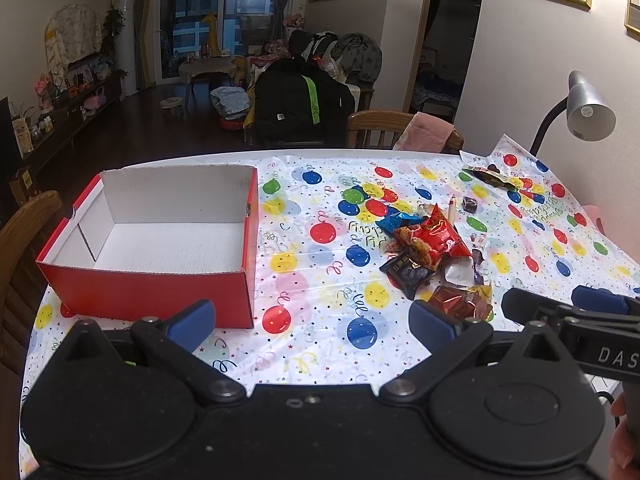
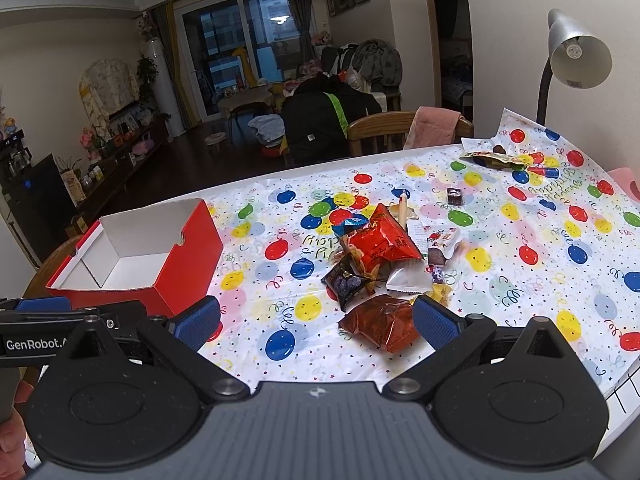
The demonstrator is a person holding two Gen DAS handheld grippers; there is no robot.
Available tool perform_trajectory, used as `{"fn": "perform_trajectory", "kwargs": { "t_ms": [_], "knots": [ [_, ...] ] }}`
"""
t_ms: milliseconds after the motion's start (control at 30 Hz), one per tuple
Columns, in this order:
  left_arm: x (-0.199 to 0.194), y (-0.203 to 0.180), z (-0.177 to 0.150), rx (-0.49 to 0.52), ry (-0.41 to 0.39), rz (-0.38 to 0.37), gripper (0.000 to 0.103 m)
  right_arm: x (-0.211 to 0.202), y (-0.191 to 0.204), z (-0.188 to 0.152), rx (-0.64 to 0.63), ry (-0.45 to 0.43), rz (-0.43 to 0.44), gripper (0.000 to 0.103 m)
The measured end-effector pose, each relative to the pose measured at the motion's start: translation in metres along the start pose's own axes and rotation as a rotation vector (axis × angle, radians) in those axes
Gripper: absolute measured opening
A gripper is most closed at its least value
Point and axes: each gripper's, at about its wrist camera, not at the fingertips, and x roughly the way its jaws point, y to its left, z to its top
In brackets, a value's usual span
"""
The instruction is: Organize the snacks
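Observation:
An empty red box [image 1: 152,284] with a white inside stands on the left of the balloon-print table [image 1: 320,208]. A pile of snacks lies right of centre: a big red bag [image 2: 384,240], a black packet [image 2: 348,284], a white packet [image 2: 408,280], a blue packet [image 2: 352,222] and a dark red packet [image 2: 380,324]. My left gripper [image 1: 312,326] is open above the cloth, between box and pile, holding nothing. My right gripper [image 2: 316,322] is open too. The dark red packet lies just ahead of it, close to its right finger.
A small dark sweet [image 2: 455,196] and a green-edged packet [image 2: 492,159] lie further back on the right. A grey desk lamp [image 2: 576,56] stands at the far right corner. A wooden chair [image 2: 380,128] with a pink cloth sits behind the table, another chair [image 1: 24,240] at the left.

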Motion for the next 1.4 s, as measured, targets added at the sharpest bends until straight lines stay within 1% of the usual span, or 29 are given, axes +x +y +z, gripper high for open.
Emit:
{"fn": "perform_trajectory", "kwargs": {
  "t_ms": [500, 633, 733, 800, 1033, 1167, 1233, 1300, 1400],
  "knots": [
    [0.000, -0.001, 0.000, 0.001, 0.002, -0.003, 0.103, 0.001, -0.001, 0.000, 0.001, -0.001, 0.004, 0.103],
    [0.002, -0.006, 0.003, 0.006, 0.007, -0.007, 0.103, 0.003, -0.007, 0.001, 0.003, -0.003, 0.010, 0.103],
    [0.009, -0.012, 0.007, 0.012, 0.012, -0.032, 0.103, 0.006, -0.013, 0.003, 0.005, 0.000, 0.007, 0.103],
    [0.014, -0.018, 0.009, 0.021, 0.016, -0.033, 0.103, 0.011, -0.020, 0.006, 0.007, 0.005, 0.006, 0.103],
    [0.050, -0.040, 0.020, 0.051, 0.036, -0.045, 0.103, 0.039, -0.060, 0.014, -0.029, 0.008, -0.035, 0.103],
    [0.072, -0.056, 0.028, 0.061, 0.031, -0.070, 0.103, 0.064, -0.087, 0.013, -0.036, 0.061, -0.028, 0.103],
    [0.084, -0.066, 0.031, 0.067, 0.025, -0.072, 0.103, 0.075, -0.098, 0.012, -0.047, 0.083, -0.011, 0.102],
    [0.096, -0.077, 0.037, 0.068, 0.031, -0.084, 0.102, 0.086, -0.105, 0.012, -0.073, 0.095, -0.004, 0.102],
    [0.116, -0.095, 0.048, 0.089, 0.028, -0.094, 0.101, 0.099, -0.111, 0.010, -0.120, 0.115, 0.030, 0.102]
  ]
}}
